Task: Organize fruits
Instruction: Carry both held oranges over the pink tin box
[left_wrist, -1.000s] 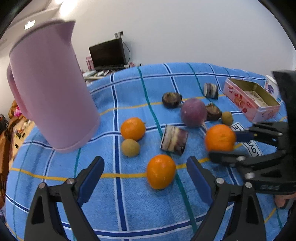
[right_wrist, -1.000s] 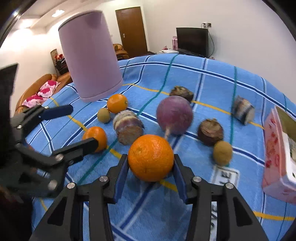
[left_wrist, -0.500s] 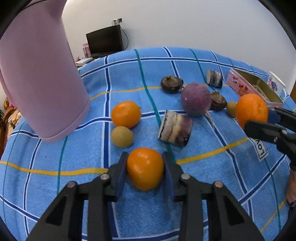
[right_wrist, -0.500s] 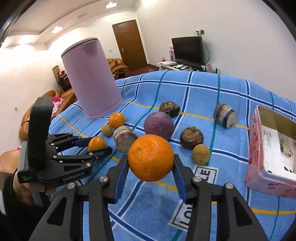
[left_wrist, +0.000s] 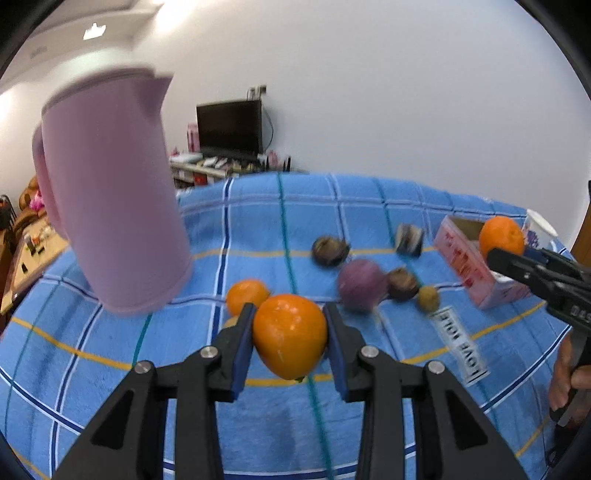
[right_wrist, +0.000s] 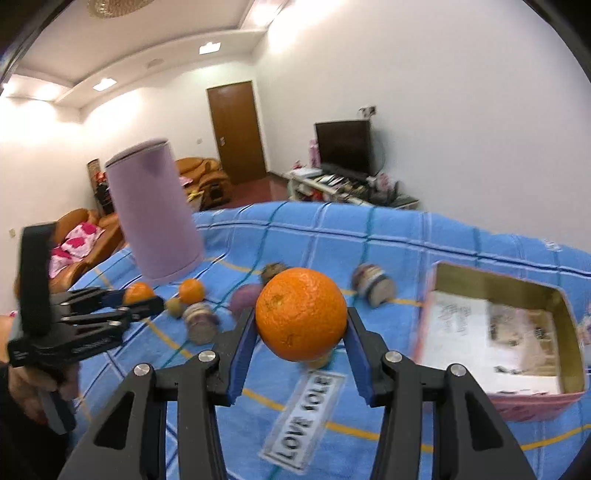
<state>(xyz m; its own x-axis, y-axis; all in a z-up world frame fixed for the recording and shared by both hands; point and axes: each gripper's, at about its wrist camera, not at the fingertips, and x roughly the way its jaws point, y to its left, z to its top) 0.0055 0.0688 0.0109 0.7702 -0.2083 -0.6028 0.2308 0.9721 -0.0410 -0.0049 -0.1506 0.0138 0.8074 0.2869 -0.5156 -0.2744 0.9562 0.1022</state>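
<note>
Blue checked cloth (left_wrist: 258, 221) covers the whole work surface, with a white wall and a dark screen (right_wrist: 343, 146) behind it. I've got my left gripper (left_wrist: 290, 336) clamped on a smooth orange (left_wrist: 290, 336), its blue pads (left_wrist: 243, 341) having just closed in, fruit held clear above the cloth. My right gripper (right_wrist: 301, 319) is gripping a dimpled orange (right_wrist: 301, 319) tight between its pads, up in the air just left of the open pink box (right_wrist: 554, 402). On the cloth, a third orange (left_wrist: 245, 295) sits beside the tall pink jug (left_wrist: 110, 206), and a purple round fruit (left_wrist: 362, 286) lies mid-table among blurred brown pieces.
</note>
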